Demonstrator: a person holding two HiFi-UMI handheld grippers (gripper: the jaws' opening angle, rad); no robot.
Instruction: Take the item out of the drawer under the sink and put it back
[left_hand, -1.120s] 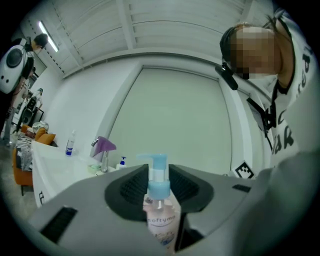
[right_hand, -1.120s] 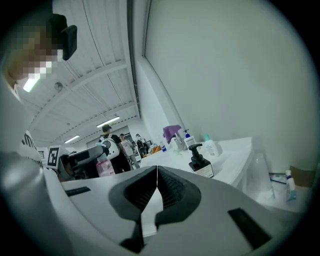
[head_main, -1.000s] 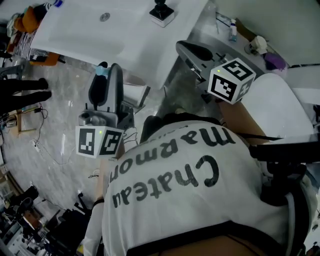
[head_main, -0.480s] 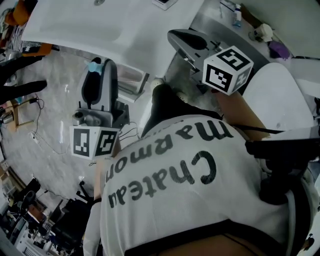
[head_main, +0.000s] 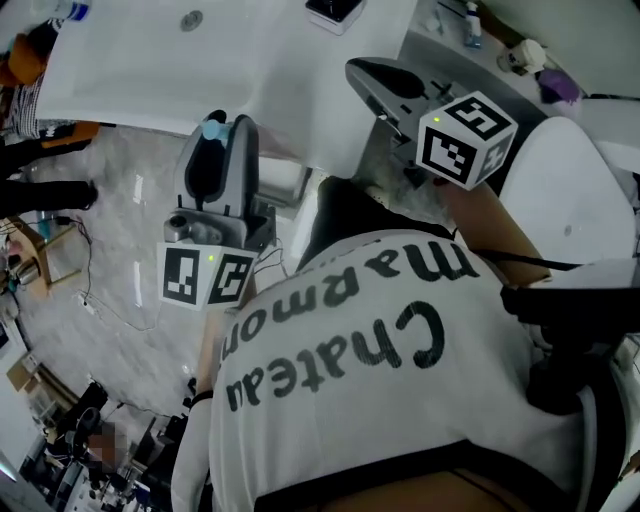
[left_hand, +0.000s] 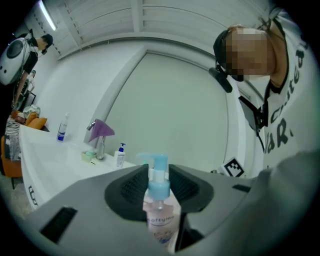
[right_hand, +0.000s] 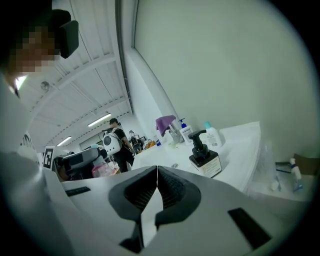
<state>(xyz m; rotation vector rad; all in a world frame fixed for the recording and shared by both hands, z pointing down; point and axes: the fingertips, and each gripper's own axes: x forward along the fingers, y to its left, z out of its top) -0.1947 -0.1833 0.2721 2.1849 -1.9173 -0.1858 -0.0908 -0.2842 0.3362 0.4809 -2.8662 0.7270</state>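
Left gripper (left_hand: 159, 172) clamped the pump bottle (left_hand: 161, 222); right gripper (right_hand: 156, 172) was closed, empty. Bottle needed an upright, steady grip.

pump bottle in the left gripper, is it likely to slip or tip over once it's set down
The pump bottle looks tall and narrow, so it probably tips easily. Its smooth plastic may be slippery. The left gripper clamps it around the pump collar, which should help stop it sliding out.
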